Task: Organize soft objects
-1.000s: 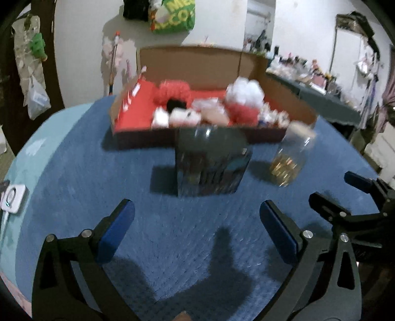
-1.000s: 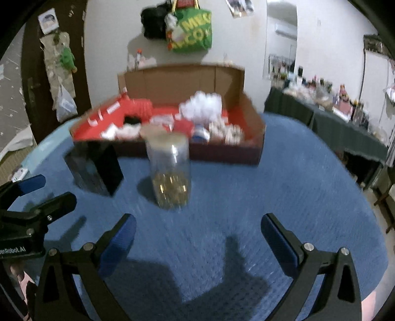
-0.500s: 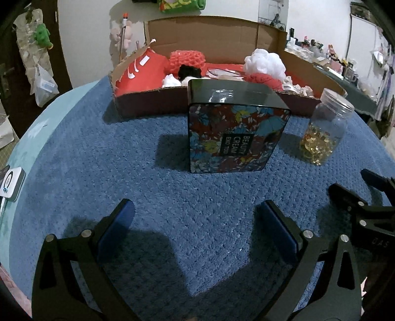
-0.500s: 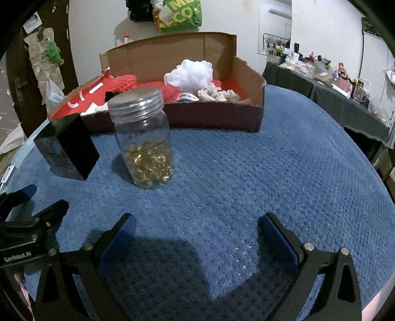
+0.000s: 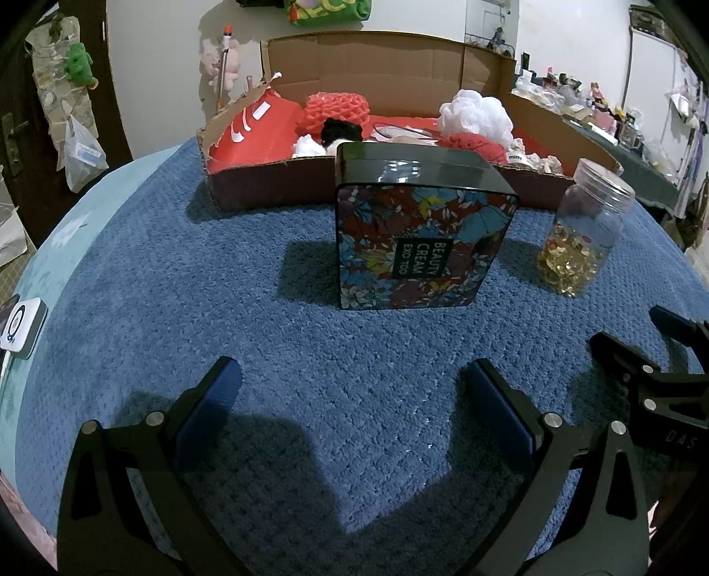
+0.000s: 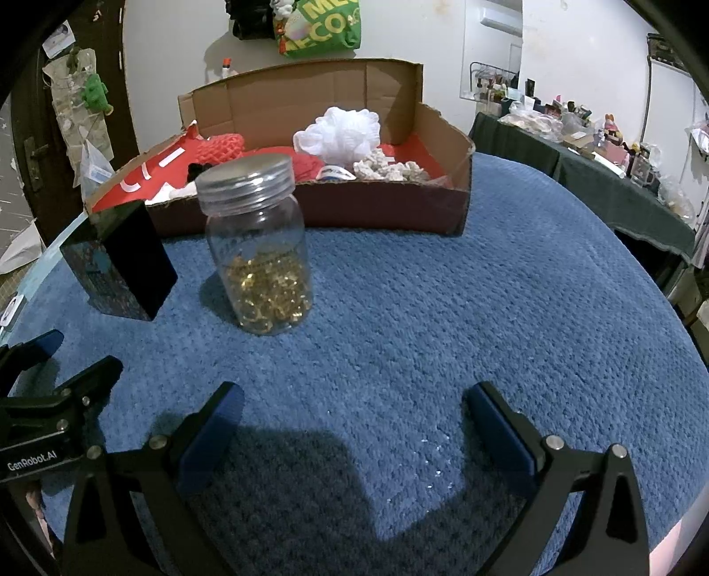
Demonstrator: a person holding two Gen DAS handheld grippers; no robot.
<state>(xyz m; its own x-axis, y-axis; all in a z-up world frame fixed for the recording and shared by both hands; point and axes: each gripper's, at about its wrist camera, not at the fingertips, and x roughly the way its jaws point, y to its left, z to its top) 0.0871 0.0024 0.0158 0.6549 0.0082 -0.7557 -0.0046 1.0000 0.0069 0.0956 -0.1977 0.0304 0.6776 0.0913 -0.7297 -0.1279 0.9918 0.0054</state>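
Observation:
A cardboard box with a red lining stands at the back of the blue cloth. It holds soft things: a white mesh puff, a red net sponge, a red knitted piece and a black tuft. A floral tin stands before the box, ahead of my left gripper, which is open and holds nothing. A clear jar of gold pieces stands ahead and left of my open, unloaded right gripper.
The blue cloth covers a round table that drops off at right. A small white device lies at the left edge. A cluttered dark table stands at the right; a green bag hangs on the wall.
Both grippers have come lower and nearer to the tin and the jar, which now look larger and sharper. Both stay open; nothing on the cloth has shifted.

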